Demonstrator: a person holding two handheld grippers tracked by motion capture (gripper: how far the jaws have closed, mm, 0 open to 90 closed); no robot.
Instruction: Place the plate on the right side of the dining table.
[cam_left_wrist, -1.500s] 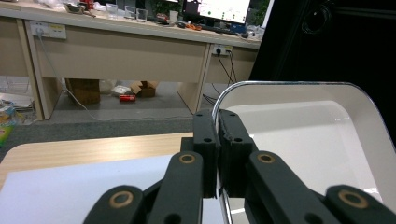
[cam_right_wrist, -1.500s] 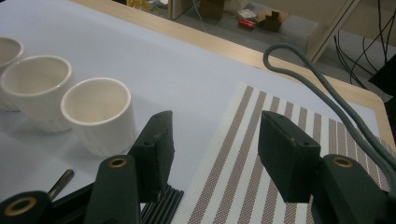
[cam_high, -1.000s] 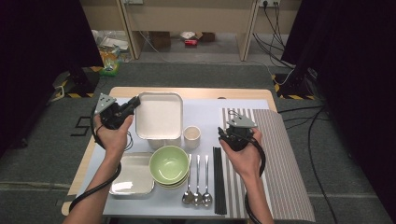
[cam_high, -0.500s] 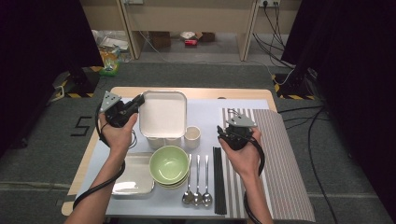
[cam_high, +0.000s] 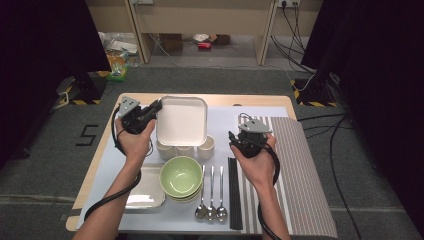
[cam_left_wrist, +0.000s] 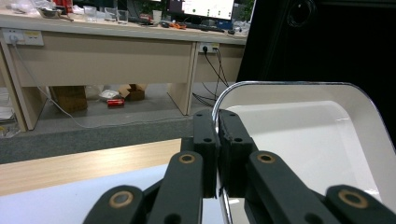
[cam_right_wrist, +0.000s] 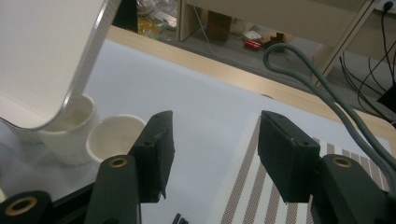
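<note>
white square tray (cam_high: 181, 120), lifted, above cups (cam_high: 205, 147)

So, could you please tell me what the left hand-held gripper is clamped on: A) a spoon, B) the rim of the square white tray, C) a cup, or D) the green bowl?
B: the left hand-held gripper has its jaws shut on the rim of the square white tray, held lifted above the cups.

Left gripper (cam_high: 150, 111) raised, jaws clamped together; right gripper (cam_high: 239, 141) low, jaws wide apart.
</note>
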